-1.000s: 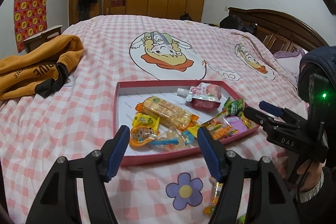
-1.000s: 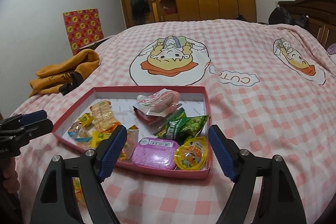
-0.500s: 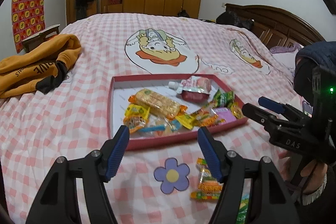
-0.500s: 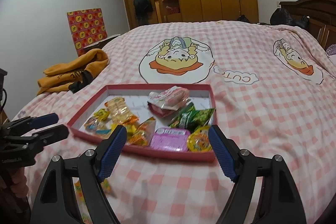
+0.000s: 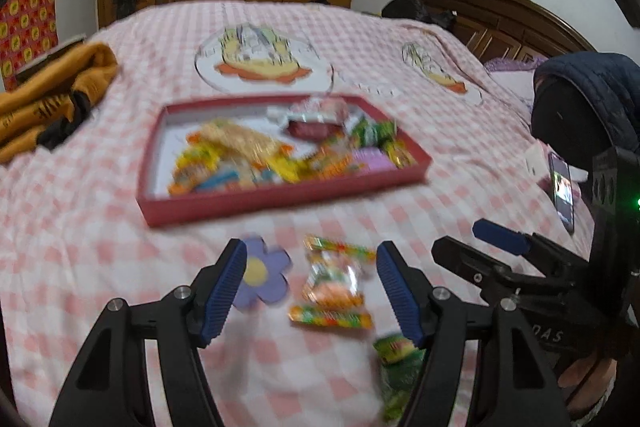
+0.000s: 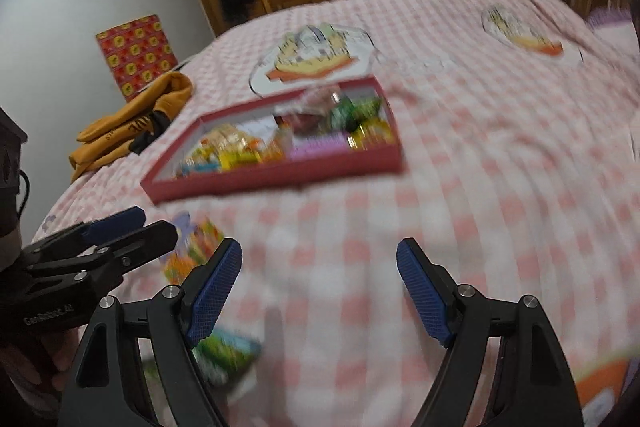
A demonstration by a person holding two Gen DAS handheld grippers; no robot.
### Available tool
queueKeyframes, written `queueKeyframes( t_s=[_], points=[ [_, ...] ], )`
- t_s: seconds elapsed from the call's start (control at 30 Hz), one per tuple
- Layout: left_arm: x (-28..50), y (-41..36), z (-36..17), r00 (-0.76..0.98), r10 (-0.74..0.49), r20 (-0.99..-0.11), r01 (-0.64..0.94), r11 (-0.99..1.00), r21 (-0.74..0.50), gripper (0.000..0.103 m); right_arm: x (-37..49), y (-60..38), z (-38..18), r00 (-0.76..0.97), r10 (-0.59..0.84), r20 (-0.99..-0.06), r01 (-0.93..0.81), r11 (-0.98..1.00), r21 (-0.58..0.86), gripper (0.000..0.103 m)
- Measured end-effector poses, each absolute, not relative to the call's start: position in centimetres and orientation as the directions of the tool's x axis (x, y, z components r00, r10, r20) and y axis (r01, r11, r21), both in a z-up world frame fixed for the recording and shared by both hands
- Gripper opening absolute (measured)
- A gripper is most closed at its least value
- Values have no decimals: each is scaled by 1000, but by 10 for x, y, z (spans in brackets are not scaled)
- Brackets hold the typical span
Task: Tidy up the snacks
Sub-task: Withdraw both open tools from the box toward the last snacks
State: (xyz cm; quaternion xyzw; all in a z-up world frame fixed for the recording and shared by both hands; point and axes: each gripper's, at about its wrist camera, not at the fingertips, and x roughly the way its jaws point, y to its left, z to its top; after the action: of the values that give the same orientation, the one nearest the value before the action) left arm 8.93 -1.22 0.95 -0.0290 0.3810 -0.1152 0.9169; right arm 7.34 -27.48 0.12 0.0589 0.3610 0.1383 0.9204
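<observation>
On the bed point(image 5: 100, 227), the red tray point(image 5: 280, 193) of snacks sits toward the middle, while loose packets lie on the quilt nearer its front edge, so the soft, uneven cover could let a packet slide or fold as it is pinched. The left gripper point(image 5: 310, 287), jaws wide and empty, frames the orange candy packet point(image 5: 334, 281). The right gripper point(image 6: 320, 291), jaws likewise wide and empty, hangs close by over the green packet point(image 6: 226, 353), and the two could collide.

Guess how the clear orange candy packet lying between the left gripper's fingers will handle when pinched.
The candy packet looks like thin glossy film, so probably floppy, crinkly and a bit slippery. It lies flat on the soft bedspread, so likely light; the cloth may bunch under the pinch.
</observation>
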Motion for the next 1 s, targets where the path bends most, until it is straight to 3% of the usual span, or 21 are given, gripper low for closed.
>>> queueKeyframes(
  t_s=[0.07, 0.2, 0.23, 0.27, 0.63, 0.87, 0.9, 0.93, 1.0],
  points=[
    [84, -16, 1, 664, -261, -700, 195, 965, -175, 71, 68, -281, -4, 692, 297, -658, -199, 955, 221, 82],
    [84, -25, -14, 654, -205, -728, 162, 978, -130, 69, 64, -289, -11, 681, 298, -669, -175, 953, 246, 82],
    [85, -25, -16, 652, -208, -729, 162, 978, -134, 65, 63, -290, -11, 681, 300, -668, -175, 953, 249, 82],
    [86, -24, -18, 650, -211, -730, 158, 977, -142, 47, 62, -289, -10, 684, 303, -664, -178, 952, 251, 82],
    [53, 16, 0, 662, -185, -726, 60, 979, -194, 46, 31, -244, -3, 649, 395, -650, -310, 918, 248, 82],
    [30, 38, 2, 663, -139, -735, 1, 983, -185, 47, 15, -196, -22, 657, 326, -679, -391, 918, 62, 80],
    [29, 40, 1, 661, -132, -739, -4, 984, -180, 47, 13, -196, -20, 669, 325, -669, -390, 919, 57, 53],
    [28, 41, 1, 660, -129, -740, -7, 984, -177, 47, 13, -197, -18, 677, 319, -664, -385, 921, 50, 37],
    [27, 43, -1, 657, -126, -743, -13, 984, -179, 47, 13, -202, -16, 683, 317, -658, -377, 924, 54, 36]
  ],
)
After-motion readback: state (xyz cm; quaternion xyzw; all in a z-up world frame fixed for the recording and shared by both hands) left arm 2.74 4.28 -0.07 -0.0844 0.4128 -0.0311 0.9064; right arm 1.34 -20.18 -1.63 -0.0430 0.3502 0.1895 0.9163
